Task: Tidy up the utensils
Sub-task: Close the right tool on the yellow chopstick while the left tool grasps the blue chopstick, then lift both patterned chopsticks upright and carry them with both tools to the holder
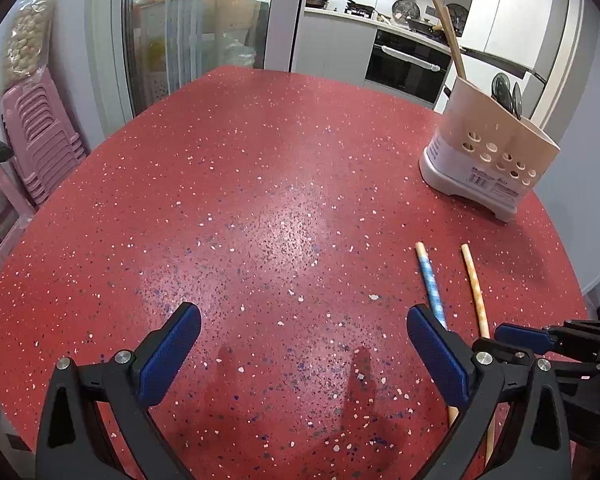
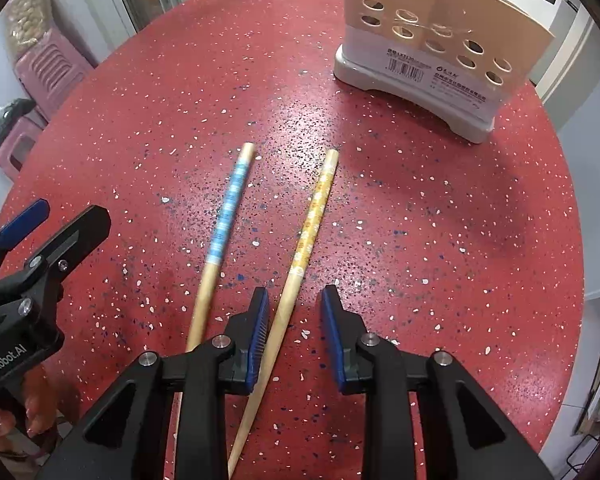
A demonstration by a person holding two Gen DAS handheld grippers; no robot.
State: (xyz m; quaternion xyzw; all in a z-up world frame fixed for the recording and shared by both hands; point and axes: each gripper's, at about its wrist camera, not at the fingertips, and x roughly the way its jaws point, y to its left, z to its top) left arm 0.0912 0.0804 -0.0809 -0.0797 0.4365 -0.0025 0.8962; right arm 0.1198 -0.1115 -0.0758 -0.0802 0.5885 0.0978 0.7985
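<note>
Two chopsticks lie side by side on the red speckled desk (image 2: 420, 208), and the one that matters is the yellow-patterned chopstick (image 2: 314, 216). Its long axis runs away from the person toward the holder, leaning a little to the right, with the plain tapered end nearest the body. That plain end passes straight between the jaws of the right gripper (image 2: 294, 312), lying close against the left blue pad and apart from the right one. The jaws are partly closed around the stick but, as far as I can judge, not yet pinching it: a gap shows on the right side.

The blue-patterned chopstick (image 2: 226, 212) lies just to the left, outside those jaws, nearly parallel and near but not touching.

The right gripper sits low over the desk, pointing along the stick instead of across it. The left gripper (image 1: 304, 320) is held off to the left over bare desk with its jaws spread wide and nothing between them; the blue-patterned stick lies just beyond its right finger.

The beige utensil holder (image 2: 432, 40) stands upright at the far right of the desk, well apart from both sticks. It already holds one wooden stick (image 1: 450, 40) leaning out of the top.

The right hand is plainly the nearer one for the lift.
</note>
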